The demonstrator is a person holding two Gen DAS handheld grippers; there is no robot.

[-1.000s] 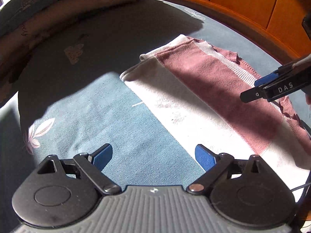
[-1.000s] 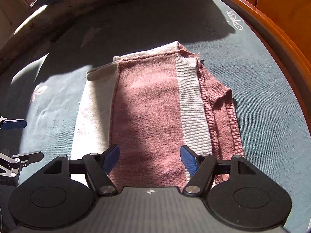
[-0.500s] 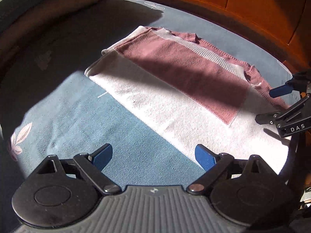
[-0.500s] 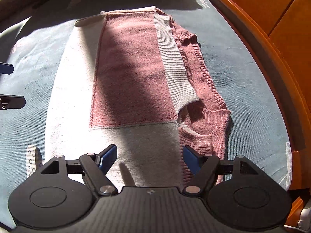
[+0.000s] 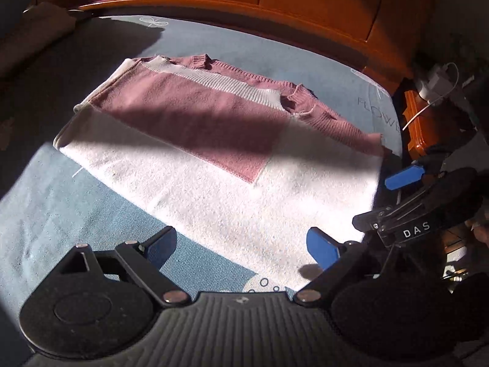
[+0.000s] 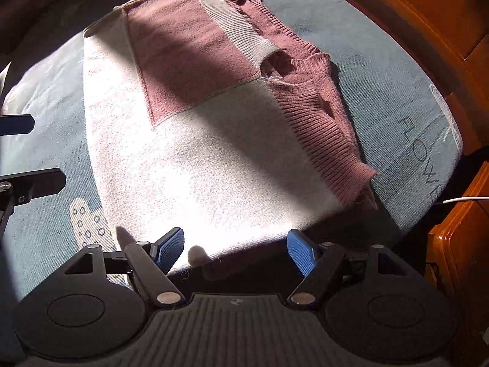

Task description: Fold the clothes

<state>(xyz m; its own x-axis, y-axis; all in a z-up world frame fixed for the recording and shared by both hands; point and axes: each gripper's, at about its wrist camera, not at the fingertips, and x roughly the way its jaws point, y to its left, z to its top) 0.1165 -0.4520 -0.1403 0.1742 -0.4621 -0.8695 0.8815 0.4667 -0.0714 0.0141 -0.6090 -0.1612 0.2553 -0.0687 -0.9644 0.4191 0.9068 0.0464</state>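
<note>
Both my claws have swung from the sweater's long side to its near white hem end, placing me for the next crosswise fold. My left claw (image 5: 241, 246) and right claw (image 6: 235, 249) gape empty. One pink-and-white knitted sweater (image 6: 195, 140), sleeves folded in, lies flat on one blue-grey printed bedspread (image 6: 394, 98). Two claws.

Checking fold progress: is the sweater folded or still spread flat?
Partly folded: the sweater lies as a long strip on the bedspread, a pink ribbed sleeve folded along one edge.
</note>
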